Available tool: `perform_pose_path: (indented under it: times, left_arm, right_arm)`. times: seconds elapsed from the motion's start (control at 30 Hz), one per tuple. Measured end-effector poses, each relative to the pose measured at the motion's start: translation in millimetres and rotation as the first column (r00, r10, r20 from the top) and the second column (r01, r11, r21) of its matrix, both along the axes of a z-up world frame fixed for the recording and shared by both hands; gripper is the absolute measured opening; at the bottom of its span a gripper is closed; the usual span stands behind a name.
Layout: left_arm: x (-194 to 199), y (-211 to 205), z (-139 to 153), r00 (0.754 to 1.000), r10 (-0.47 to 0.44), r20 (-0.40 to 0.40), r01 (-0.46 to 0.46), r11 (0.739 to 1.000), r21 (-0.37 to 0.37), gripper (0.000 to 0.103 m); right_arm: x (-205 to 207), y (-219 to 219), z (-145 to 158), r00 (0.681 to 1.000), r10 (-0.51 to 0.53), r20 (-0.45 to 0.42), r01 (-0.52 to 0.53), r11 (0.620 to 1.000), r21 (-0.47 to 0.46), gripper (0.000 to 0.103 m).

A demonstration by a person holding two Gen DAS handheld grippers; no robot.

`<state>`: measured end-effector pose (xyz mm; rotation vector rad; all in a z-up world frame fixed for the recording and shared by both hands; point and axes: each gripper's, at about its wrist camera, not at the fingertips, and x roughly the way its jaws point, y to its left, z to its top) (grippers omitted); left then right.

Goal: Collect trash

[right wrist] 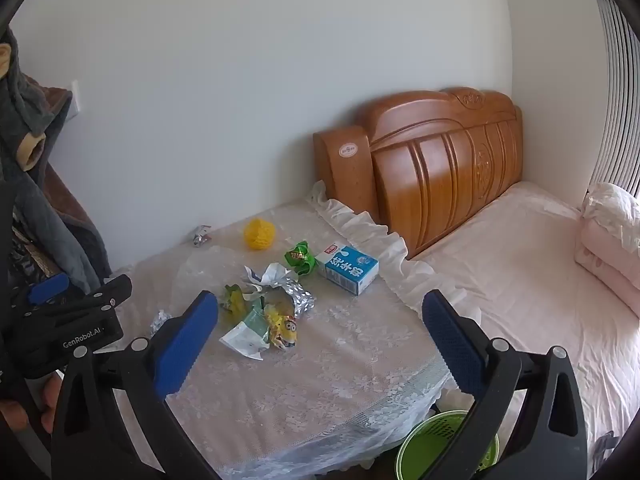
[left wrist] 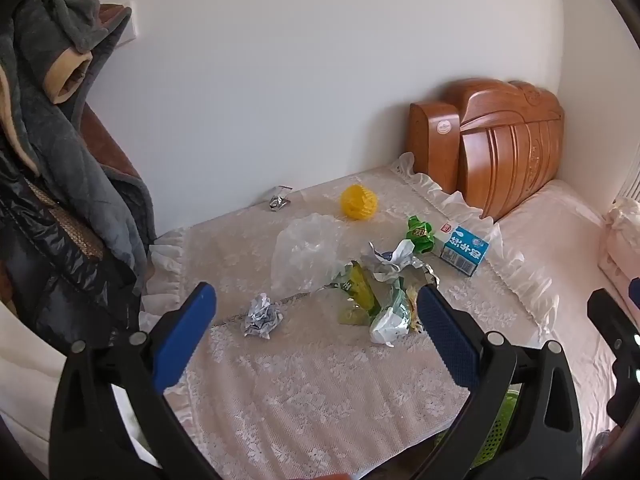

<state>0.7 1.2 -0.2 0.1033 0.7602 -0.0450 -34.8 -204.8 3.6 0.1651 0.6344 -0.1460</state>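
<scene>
Green basket [right wrist: 420, 446] plain only in right view; left glimpses mesh.

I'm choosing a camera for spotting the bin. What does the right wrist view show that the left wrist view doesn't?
Only the right wrist view shows the green basket as an open round bin below the table edge, plus the cartoon wrapper. Only the left wrist view shows the crumpled foil ball clearly. Both show the milk carton, the yellow ball and open jaws with nothing between them.
</scene>
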Motion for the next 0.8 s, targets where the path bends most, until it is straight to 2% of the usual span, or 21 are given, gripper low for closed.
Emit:
perform_pose_path:
  times: [0.17, 0.2, 0.47, 0.53, 0.8]
  left_arm:
    - [1.8, 2.7, -0.2, 1.000, 0.015, -0.008, -0.015, 1.000, -0.016, 0.096]
    - [6.0, 3.2, 0.6, 1.000, -0.018, -0.006, 0.018, 1.000, -0.008, 0.096]
    - [4.6, 2.8, -3.6, 1.000, -0.021, -0.002, 0.021, 1.000, -0.010, 0.096]
    - [4.8, 2.4, -4.7, 1.000, -0.021, -0.005, 0.021, 1.000, -0.011, 0.096]
    - [6.8, 3.7, -6.4, 1.000, -0.020, -0.012, 0.020, 1.000, -0.017, 0.096]
  right_arm:
    - [1.9, 1.6, -2.6, 1.000, 0.003, 0.001, -0.003, 1.000, 0.006, 0.101]
    - [2.2, 1.8, -3.1, 1.000, 0.005, 0.001, -0.005, 1.000, 0.009, 0.101]
    - [-1.1, -6.9, -10.0, 1.000, 0.012, 0.003, -0.012, 1.000, 0.011, 0.101]
    - [8.1, 5.6, -10.6, 1.000, 0.000, -0.010, 0.000, 1.000, 0.006, 0.101]
    - [8.2, 6.1, -9.0, 1.000, -0.003, -0.014, 0.003, 1.000, 0.010, 0.101]
